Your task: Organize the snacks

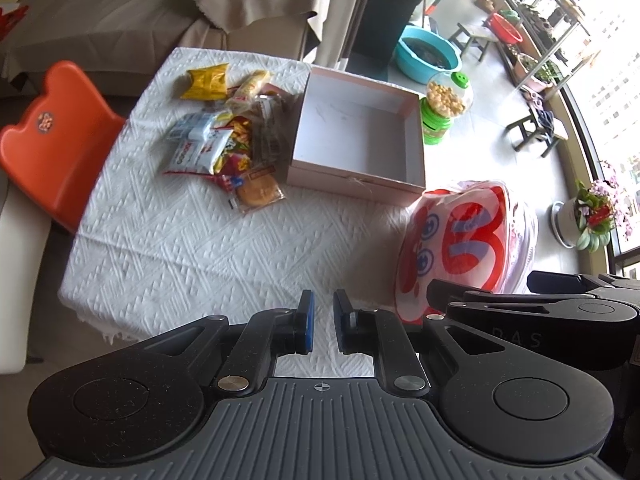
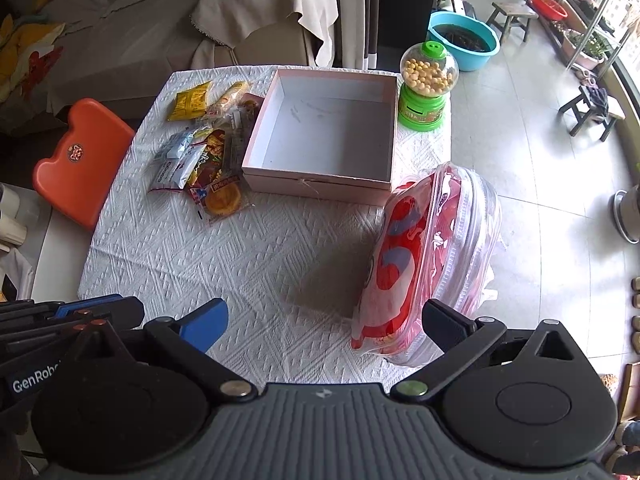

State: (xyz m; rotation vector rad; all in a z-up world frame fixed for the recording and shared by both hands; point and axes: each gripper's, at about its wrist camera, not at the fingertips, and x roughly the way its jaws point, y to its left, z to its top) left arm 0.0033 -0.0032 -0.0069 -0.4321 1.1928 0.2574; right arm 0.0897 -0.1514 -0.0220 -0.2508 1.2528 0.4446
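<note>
Left wrist view: the left gripper (image 1: 322, 322) hangs over the white tablecloth (image 1: 192, 248), its blue pads nearly pressed together with nothing between them; the snacks (image 1: 232, 136) lie heaped just left of the empty pink box (image 1: 356, 184), touching its side. Right wrist view: the right gripper (image 2: 326, 326) is spread wide and empty, a red bag (image 2: 420, 256) by its right finger, the snacks (image 2: 208, 152) still outside the box (image 2: 316, 184), and a green candy dispenser (image 2: 426, 88) at the box's far right corner.

We cannot read the print on the piled snack packets (image 1: 224, 136). The orange chair (image 2: 80, 160) sits partly hidden behind the table (image 2: 200, 248).
</note>
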